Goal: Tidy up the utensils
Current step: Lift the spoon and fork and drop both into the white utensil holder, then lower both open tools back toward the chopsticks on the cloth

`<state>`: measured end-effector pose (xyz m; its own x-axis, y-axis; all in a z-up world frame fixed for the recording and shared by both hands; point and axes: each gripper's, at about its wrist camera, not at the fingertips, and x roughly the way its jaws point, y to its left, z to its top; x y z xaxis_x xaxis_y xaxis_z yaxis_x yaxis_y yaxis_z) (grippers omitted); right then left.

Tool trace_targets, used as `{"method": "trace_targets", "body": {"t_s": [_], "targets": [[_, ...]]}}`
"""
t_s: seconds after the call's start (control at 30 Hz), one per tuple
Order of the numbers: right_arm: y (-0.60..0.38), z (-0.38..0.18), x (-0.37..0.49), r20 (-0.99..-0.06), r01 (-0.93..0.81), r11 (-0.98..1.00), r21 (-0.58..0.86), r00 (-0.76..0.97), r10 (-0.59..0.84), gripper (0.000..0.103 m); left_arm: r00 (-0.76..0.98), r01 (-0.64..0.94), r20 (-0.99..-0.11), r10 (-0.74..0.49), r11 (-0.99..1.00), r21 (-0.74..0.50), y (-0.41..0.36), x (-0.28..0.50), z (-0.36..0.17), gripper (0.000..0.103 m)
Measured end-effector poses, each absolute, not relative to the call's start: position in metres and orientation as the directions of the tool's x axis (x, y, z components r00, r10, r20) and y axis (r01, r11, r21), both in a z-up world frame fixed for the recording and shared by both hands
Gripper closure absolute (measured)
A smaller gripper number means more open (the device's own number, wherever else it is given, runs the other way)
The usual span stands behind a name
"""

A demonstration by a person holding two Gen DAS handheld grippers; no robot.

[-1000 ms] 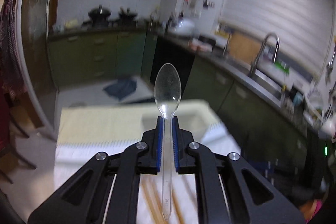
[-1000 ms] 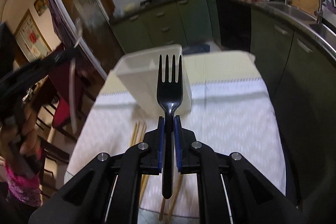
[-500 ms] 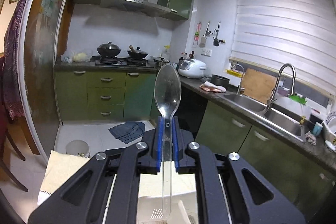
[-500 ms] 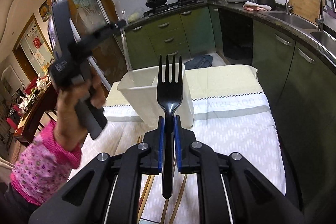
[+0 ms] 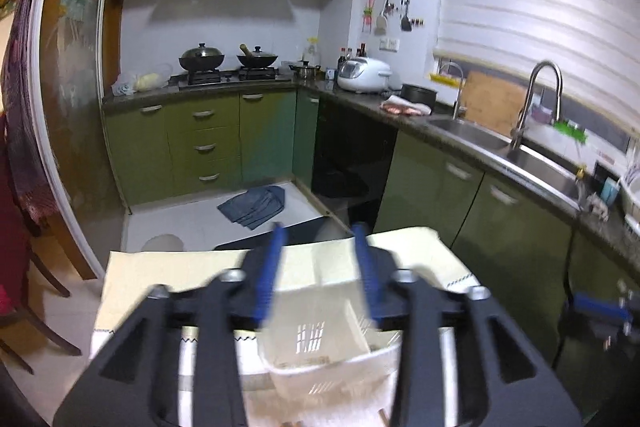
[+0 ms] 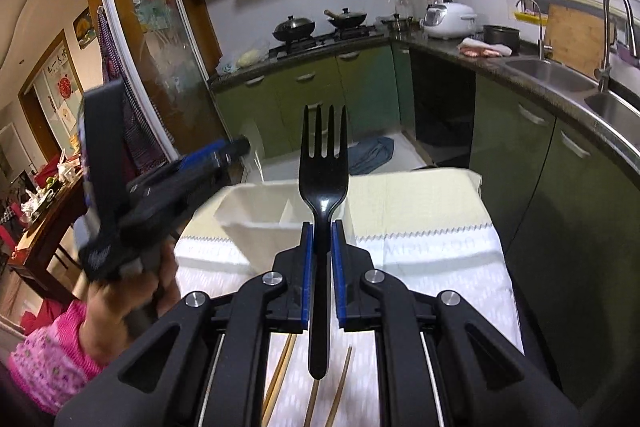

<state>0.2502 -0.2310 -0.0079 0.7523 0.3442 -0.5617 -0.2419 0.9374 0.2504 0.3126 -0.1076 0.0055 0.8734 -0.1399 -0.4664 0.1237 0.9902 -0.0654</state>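
In the left wrist view my left gripper [image 5: 319, 267] hangs over the white slotted utensil holder [image 5: 320, 343]. Its jaws are opening, and nothing shows between the blue pads [image 5: 272, 267]. I cannot pick out the clear spoon in this view. The right wrist view has my right gripper [image 6: 322, 247] shut on the handle of a black fork [image 6: 323, 171], tines up, just short of the holder [image 6: 256, 219]. To its left a hand in a pink sleeve [image 6: 52, 355] holds the left gripper [image 6: 236, 149] above the holder's left edge.
The holder stands on a table under a white patterned cloth [image 6: 432, 267] and a pale yellow one [image 6: 420, 195]. Wooden chopsticks [image 6: 280, 367] lie on the cloth below my right gripper. Green cabinets [image 6: 540, 155] and a counter with a sink [image 6: 556, 73] run along the right.
The left gripper came down over the white holder, its jaws spread apart, and the clear spoon is gone from them. The right gripper rose a little, still gripping the fork.
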Motion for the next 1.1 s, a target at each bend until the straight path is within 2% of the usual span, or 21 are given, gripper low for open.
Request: {"method": "trace_targets", "body": {"t_s": [0.13,0.23,0.3,0.37,0.47,0.63,0.87,0.93,1.1], "targets": [[-0.226,0.0,0.27,-0.516,-0.24,0.936,0.256,0.785,0.342,0.093,0.861,0.119,-0.491,-0.135,0.991,-0.064,-0.102,0.307,0.005,0.056],[-0.222,0.011,0.285,-0.449,-0.248,0.93,0.272,0.822,0.35,0.093,0.863,0.09,-0.489,-0.125,0.991,-0.095,-0.09,0.29,0.01,0.053],[-0.218,0.019,0.295,-0.391,-0.245,0.93,0.273,0.855,0.34,0.093,0.872,0.078,-0.473,-0.124,0.99,-0.116,-0.081,0.271,0.012,0.052],[-0.216,0.024,0.307,-0.35,-0.234,0.933,0.273,0.879,0.323,0.093,0.886,0.069,-0.45,-0.112,0.992,-0.11,-0.076,0.249,0.012,0.043],[-0.212,0.021,0.332,-0.326,-0.22,0.935,0.278,0.894,0.308,0.093,0.896,0.078,-0.43,-0.112,0.992,-0.095,-0.072,0.22,0.009,0.041],[-0.201,-0.004,0.363,-0.362,-0.202,0.948,0.247,0.888,0.284,0.093,0.884,0.1,-0.45,-0.126,0.992,-0.083,-0.067,0.186,0.001,0.04],[-0.198,-0.039,0.346,-0.395,-0.216,0.953,0.212,0.873,0.286,0.092,0.872,0.109,-0.47,-0.137,0.99,-0.087,-0.06,0.177,0.0,0.037],[-0.197,-0.048,0.337,-0.408,-0.216,0.957,0.192,0.869,0.278,0.083,0.869,0.112,-0.473,-0.142,0.99,-0.09,-0.06,0.174,-0.001,0.035],[-0.202,-0.061,0.317,-0.437,-0.221,0.958,0.181,0.855,0.28,0.08,0.834,0.122,-0.529,-0.158,0.987,-0.102,-0.063,0.182,-0.011,0.035]]}}
